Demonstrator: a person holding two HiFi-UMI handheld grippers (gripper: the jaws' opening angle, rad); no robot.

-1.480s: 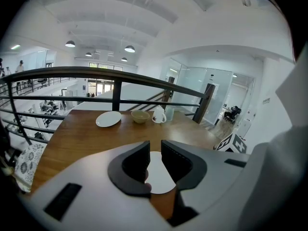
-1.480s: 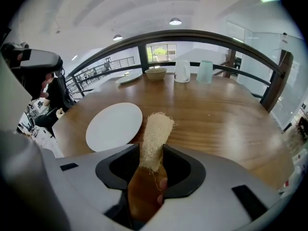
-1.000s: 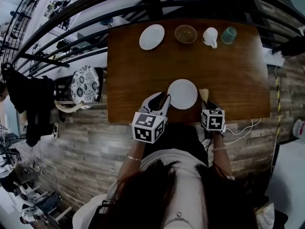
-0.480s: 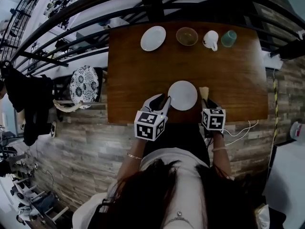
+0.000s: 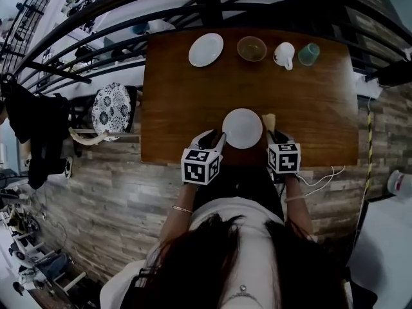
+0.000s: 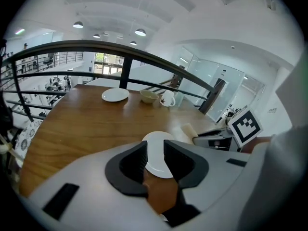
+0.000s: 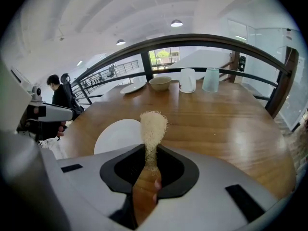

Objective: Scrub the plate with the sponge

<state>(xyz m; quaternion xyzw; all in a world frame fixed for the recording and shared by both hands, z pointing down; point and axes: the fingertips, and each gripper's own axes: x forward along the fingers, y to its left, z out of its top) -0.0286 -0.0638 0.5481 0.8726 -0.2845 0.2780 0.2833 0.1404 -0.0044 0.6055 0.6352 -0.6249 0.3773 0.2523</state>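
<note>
- Left claw (image 6: pixel 155 150): released; its jaws have just been opening and stand apart; the near rim of the plate (image 5: pixel 243 128) shows between them; the plate lies flat on the surface (image 5: pixel 315 102)
- Right claw (image 7: pixel 152 153): clenched on the sponge (image 7: pixel 153 126), which sticks out beyond its tips; the plate lies just to its left

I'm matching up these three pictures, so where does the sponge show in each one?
Head view: sponge just right of the near plate.
Left gripper view: sponge right of centre, beside the near plate.
Right gripper view: sponge dead centre, clamped in the right tongs.
Shared landmark: the near plate.
</note>
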